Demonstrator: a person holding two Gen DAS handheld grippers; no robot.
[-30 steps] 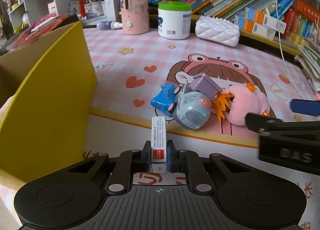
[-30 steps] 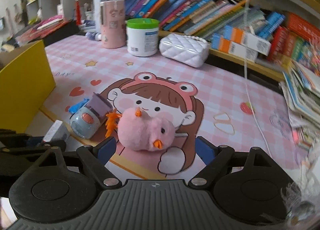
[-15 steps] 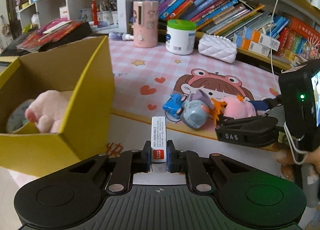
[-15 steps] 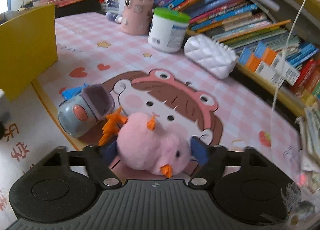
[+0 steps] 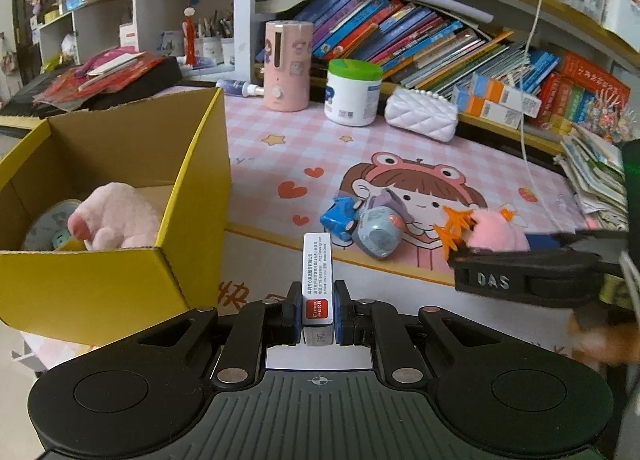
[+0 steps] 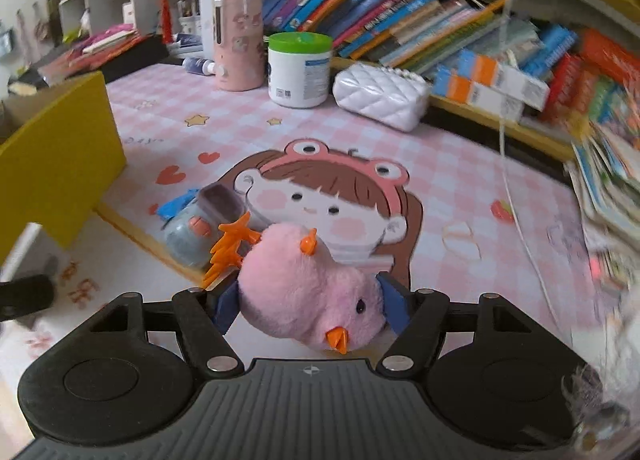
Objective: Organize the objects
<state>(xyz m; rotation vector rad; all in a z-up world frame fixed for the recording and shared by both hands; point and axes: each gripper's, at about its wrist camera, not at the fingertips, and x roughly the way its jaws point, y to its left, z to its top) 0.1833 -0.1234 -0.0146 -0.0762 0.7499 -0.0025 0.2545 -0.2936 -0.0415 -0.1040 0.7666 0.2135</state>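
Observation:
My left gripper [image 5: 317, 308] is shut on a small white box with a red label [image 5: 317, 260], held above the table's front edge. To its left stands an open yellow carton [image 5: 100, 288] with a pink plush [image 5: 120, 220] and a round pale item inside. In the right wrist view, the right gripper [image 6: 310, 300] is shut on a pink plush chick [image 6: 296, 276], with a blue pad pressing into each side. The left wrist view shows the same chick [image 5: 496, 236] at the right. A grey-blue toy [image 5: 376, 234] lies on the cartoon mat, just left of the chick.
At the back of the pink checked mat stand a pink cylinder [image 5: 288, 64], a white green-lidded tub [image 5: 352, 92] and a white quilted pouch [image 5: 422, 118]. Behind them runs a shelf of books. A white cable [image 6: 516, 196] hangs at the right, next to stacked papers.
The right jaws have closed onto the chick, which now tips forward between the pads. The left gripper has risen and drawn back with the white box, bringing the carton's inside into view.

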